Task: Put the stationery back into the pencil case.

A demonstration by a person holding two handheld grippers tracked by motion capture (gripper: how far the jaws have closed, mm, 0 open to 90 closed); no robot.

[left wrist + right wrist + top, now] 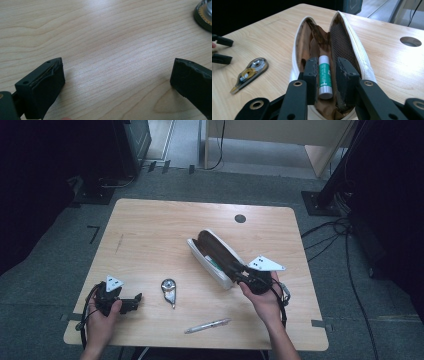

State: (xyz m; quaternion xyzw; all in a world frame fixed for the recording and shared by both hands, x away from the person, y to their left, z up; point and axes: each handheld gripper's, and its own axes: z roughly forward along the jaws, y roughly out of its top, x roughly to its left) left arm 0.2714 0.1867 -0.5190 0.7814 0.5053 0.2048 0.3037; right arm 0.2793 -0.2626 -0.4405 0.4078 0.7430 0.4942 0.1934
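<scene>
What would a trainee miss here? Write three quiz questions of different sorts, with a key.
1. True or false: the pencil case is zipped shut.
2. What lies between the jaws of the right tool? A) a pen B) a glue stick C) a ruler
3. Fill in: between the correction tape and the near edge of the table lies a ____.

Key: 1 false, it gapes open; 2 B; 3 pen.
</scene>
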